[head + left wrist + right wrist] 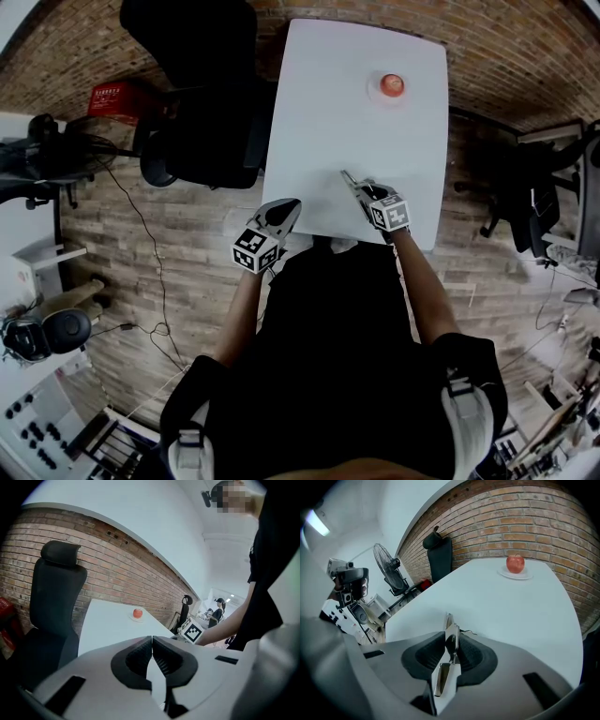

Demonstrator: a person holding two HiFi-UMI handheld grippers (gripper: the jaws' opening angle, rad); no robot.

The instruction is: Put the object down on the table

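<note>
Biggest thing in my feed was the white table, with a black office chair parked off its far left corner on the brick-pattern floor. Both grippers sat at the near edge of the table.

The left gripper hung just off the near left corner with its jaws pressed together and nothing between them.

The right gripper was over the tabletop, angled down, jaws a little way apart. The slim metal piece stood on edge between the pads, and I could see a thin dark gap beside it, so it looked loose rather than pinched. Its front end poked out past the fingertips toward the middle of the table, low over the surface. I couldn't tell if the tip was touching.

Way off at the far right end, well clear of everything, a red apple sat on a small plate.
</note>
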